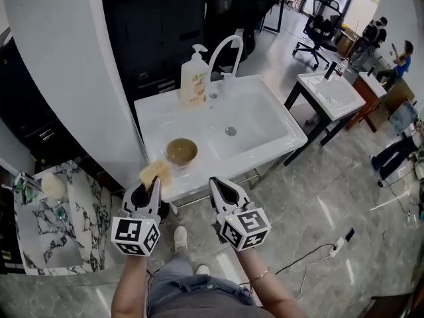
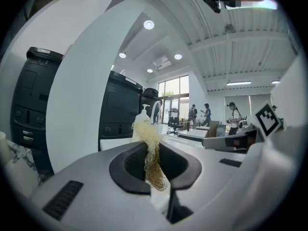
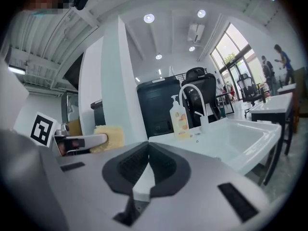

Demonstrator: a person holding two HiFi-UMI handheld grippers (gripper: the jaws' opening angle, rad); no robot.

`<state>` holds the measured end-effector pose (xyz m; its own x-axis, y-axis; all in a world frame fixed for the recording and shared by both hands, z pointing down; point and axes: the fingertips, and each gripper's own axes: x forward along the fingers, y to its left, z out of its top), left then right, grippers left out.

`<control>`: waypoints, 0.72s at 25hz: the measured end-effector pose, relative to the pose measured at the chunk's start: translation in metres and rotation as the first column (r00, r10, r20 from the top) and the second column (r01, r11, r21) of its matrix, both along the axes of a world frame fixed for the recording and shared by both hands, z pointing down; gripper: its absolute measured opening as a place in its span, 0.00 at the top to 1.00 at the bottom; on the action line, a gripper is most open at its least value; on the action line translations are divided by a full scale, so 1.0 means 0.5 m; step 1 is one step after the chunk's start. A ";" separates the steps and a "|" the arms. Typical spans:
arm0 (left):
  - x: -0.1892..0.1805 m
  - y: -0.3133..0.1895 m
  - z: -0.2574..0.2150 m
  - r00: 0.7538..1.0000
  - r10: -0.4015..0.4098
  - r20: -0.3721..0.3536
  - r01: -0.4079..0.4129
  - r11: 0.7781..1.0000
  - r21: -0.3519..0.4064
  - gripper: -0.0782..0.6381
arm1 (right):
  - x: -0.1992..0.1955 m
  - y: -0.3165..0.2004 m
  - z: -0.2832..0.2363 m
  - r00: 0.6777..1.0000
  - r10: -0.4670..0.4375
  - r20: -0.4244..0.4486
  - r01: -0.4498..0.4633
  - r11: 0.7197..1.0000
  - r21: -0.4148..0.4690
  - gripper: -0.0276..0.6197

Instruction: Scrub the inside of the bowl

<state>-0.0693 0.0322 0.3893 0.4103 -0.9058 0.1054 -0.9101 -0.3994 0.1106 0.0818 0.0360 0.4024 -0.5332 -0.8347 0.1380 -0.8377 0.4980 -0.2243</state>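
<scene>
Closest in, at the left: left gripper (image 1: 152, 185), clamped on a yellow sponge (image 1: 156, 172), fibres squeezed between the jaws. Beside it, right gripper (image 1: 216, 184), pressed together on nothing.

Probably best from here: lower the sponge into the bowl (image 1: 181, 152), press against the wall, sweep in circles. Open the right gripper first and steady the rim to stop any sliding.

Just beyond the sponge, at the sink's front left: the bowl, upright, brown inside. Residue or glaze, hard to say. Behind it, 1 soap bottle (image 1: 193, 78). Further right, bare basin (image 1: 262, 114).
</scene>
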 end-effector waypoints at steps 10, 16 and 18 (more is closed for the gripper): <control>-0.025 -0.188 0.014 0.997 0.073 0.012 -0.073 0.997 -0.025 0.83 | -0.022 -0.181 0.059 0.997 0.071 -0.032 -0.074 0.993 -0.094 0.94; -0.034 -0.262 0.035 0.993 0.117 -0.011 -0.118 0.992 -0.049 0.83 | -0.032 -0.244 0.086 0.992 0.112 -0.053 -0.119 0.983 -0.138 0.94; -0.035 -0.282 0.041 0.991 0.132 -0.020 -0.133 0.990 -0.056 0.83 | -0.036 -0.264 0.093 0.990 0.123 -0.065 -0.132 0.980 -0.150 0.94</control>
